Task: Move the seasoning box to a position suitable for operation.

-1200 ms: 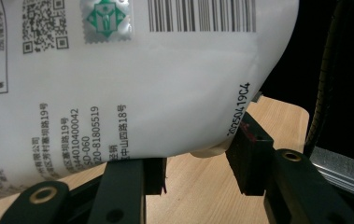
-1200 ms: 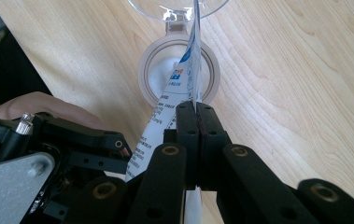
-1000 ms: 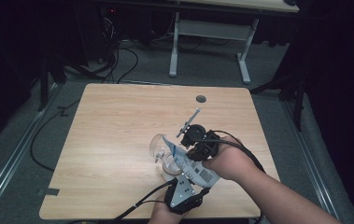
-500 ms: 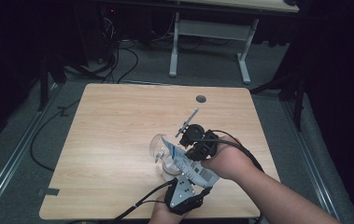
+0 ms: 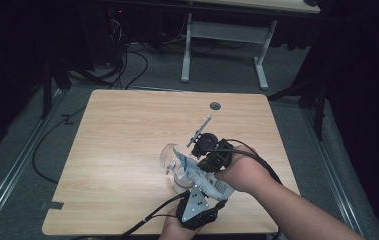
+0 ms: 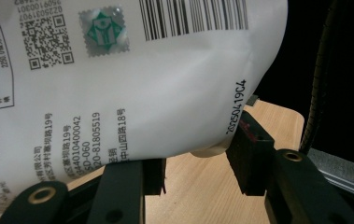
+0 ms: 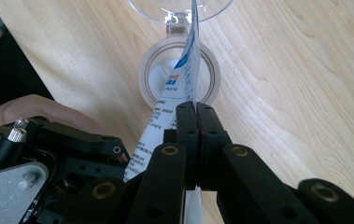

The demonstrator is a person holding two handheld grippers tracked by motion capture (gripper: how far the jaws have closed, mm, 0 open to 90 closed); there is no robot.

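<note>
The right gripper [image 7: 196,116], angled down, is clenched on a white pouch [image 7: 184,79] over an open jar [image 7: 153,77] (lid hinged back). The left gripper [image 6: 195,163] grasps the pouch's bottom.

Glossy plastic pouch [image 6: 132,93], clear plastic jar [image 5: 173,161], wood-grain table [image 5: 127,130]

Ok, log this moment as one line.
right tool: shut on pouch | left tool: around pouch bottom | pouch tip over open jar | table

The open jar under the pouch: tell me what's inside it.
In the right gripper view, the jar shows white contents at its mouth, just below the white pouch pinched by the right gripper. The pouch's edge covers part of the opening; anything deeper stays hidden.
</note>
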